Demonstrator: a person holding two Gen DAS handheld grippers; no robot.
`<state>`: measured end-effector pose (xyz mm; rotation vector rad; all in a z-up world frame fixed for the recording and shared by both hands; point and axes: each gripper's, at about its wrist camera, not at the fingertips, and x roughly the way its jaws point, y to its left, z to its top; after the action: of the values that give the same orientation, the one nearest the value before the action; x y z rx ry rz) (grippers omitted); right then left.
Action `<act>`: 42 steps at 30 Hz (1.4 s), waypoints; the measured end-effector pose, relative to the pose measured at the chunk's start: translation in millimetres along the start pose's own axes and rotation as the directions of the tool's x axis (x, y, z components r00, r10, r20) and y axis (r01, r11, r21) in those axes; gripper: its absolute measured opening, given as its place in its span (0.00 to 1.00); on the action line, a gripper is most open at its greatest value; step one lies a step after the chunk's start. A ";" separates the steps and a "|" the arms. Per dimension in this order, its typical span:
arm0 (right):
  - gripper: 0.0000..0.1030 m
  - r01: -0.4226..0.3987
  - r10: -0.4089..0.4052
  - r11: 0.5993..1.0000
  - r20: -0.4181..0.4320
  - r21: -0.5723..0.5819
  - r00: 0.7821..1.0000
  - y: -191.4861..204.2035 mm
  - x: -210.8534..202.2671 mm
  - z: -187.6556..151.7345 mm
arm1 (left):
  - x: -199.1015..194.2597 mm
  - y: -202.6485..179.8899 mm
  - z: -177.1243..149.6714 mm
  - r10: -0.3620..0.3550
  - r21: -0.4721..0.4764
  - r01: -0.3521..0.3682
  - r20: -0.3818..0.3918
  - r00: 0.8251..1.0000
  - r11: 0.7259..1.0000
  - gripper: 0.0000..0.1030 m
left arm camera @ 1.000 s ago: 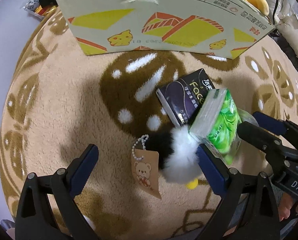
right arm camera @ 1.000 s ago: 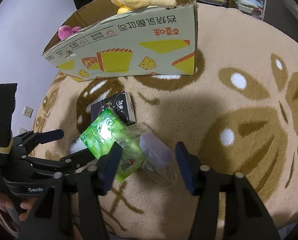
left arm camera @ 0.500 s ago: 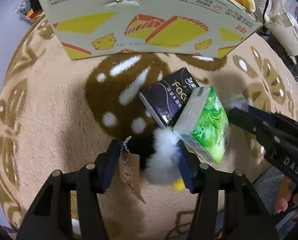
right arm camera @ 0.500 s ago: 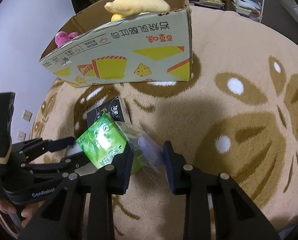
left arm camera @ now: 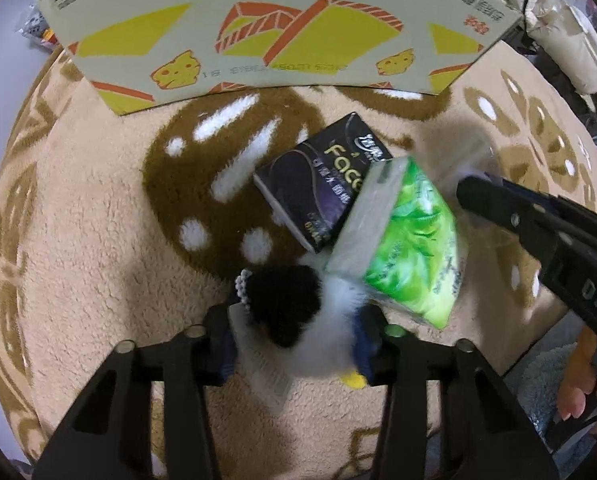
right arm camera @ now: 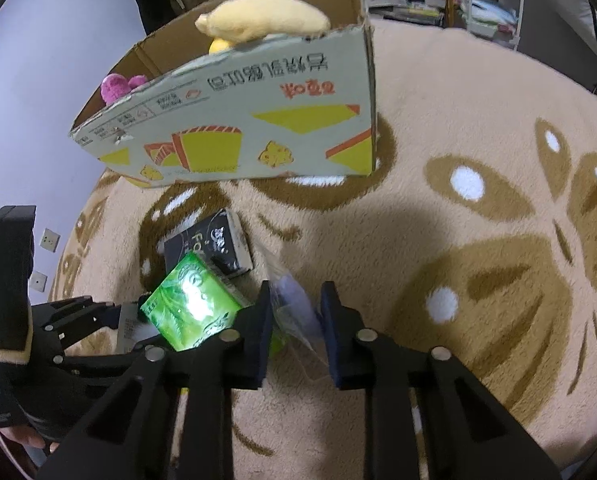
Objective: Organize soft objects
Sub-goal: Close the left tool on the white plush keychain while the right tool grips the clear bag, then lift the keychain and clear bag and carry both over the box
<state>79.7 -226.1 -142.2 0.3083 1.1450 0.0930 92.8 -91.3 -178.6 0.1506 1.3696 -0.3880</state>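
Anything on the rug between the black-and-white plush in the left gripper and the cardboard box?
Partly. The dark tissue pack and green tissue pack lie just beyond the plush, toward the right. Left of them, bare rug runs to the box. The box wall must be cleared.

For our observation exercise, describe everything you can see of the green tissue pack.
The green tissue pack is a soft block in glossy plastic wrap printed with leaves, one end whitish. It sits tilted on the beige rug, leaning over the black tissue pack, and touching the black-and-white plush. The right gripper is beside it.
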 end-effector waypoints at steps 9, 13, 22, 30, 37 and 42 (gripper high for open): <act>0.14 -0.012 0.013 0.999 0.037 -0.044 0.999 10.3 -4.4 -2.7 | -9.1 -0.3 -6.0 -0.012 -0.015 0.013 0.046 0.999 1.000 0.37; 0.14 -0.011 0.015 0.999 0.080 -0.047 0.997 11.1 -13.0 -2.8 | -19.6 -1.1 -7.0 0.019 -0.015 -0.018 0.084 0.996 1.000 0.37; 0.14 -0.011 0.035 0.994 0.217 -0.111 0.975 25.8 -42.7 -5.6 | -57.7 12.6 -14.5 0.096 -0.065 -0.082 0.244 0.965 0.994 0.37; 0.14 0.026 0.045 0.986 0.408 -0.167 0.912 36.6 -83.9 -12.7 | -105.5 10.2 -34.2 0.150 -0.079 -0.128 0.456 0.877 0.989 0.37; 0.14 0.062 0.062 0.974 0.523 -0.216 0.850 51.4 -111.6 -19.2 | -140.1 10.9 -44.7 0.195 -0.102 -0.167 0.590 0.784 0.981 0.37; 0.14 0.065 0.094 0.966 0.571 -0.252 0.815 60.2 -124.1 -17.4 | -161.0 4.5 -51.8 0.212 -0.112 -0.185 0.663 0.718 0.976 0.37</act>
<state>17.5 -193.8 -22.1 0.0929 0.5070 0.1505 22.7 -41.0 -33.1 0.1079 0.6240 -0.1976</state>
